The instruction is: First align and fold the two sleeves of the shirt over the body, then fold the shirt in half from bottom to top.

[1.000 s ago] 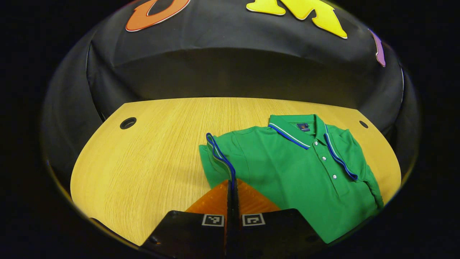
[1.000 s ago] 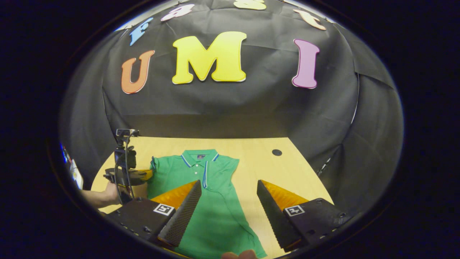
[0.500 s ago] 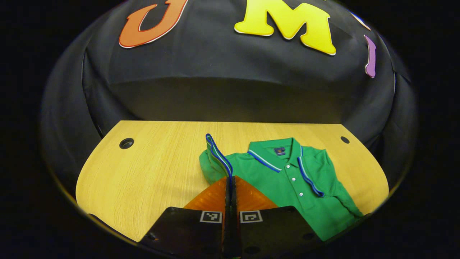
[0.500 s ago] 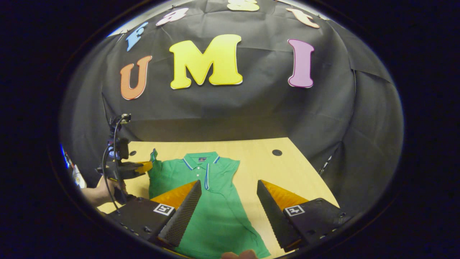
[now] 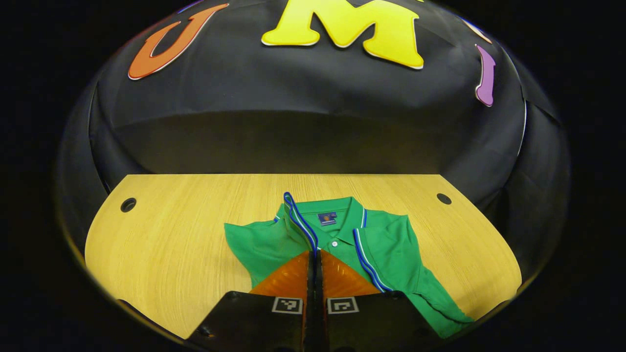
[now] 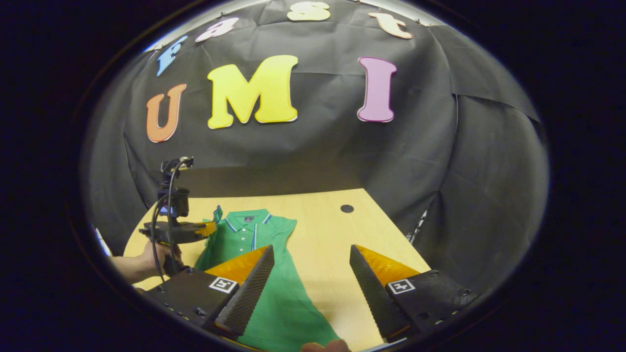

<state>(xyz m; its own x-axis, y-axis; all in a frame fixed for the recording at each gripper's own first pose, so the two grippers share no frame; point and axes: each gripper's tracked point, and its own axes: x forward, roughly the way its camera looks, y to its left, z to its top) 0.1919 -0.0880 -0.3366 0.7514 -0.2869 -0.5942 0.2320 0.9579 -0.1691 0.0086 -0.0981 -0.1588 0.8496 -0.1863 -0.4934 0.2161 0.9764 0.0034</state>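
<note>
Left sleeve is being carried in over the shirt body, more so than half a second ago.

In the left gripper view, at the bottom centre, the left gripper (image 5: pixel 313 254) is seen with its fingers clenched on the trimmed cuff of the left sleeve (image 5: pixel 298 222), which is now held up in front of the collar (image 5: pixel 337 220), whereas a second ago it was seen beside the shoulder; the first sleeve fold is judged to be nearly laid. In the right gripper view, low in the frame, the right gripper (image 6: pixel 313 278) is held with its fingers spread and nothing between them, above the shirt (image 6: pixel 274 298) spread on the desk (image 6: pixel 323 234). Farther off, at centre left, the hand (image 6: pixel 156 254) holding the other gripper is seen. The second sleeve is judged not yet folded.
</note>
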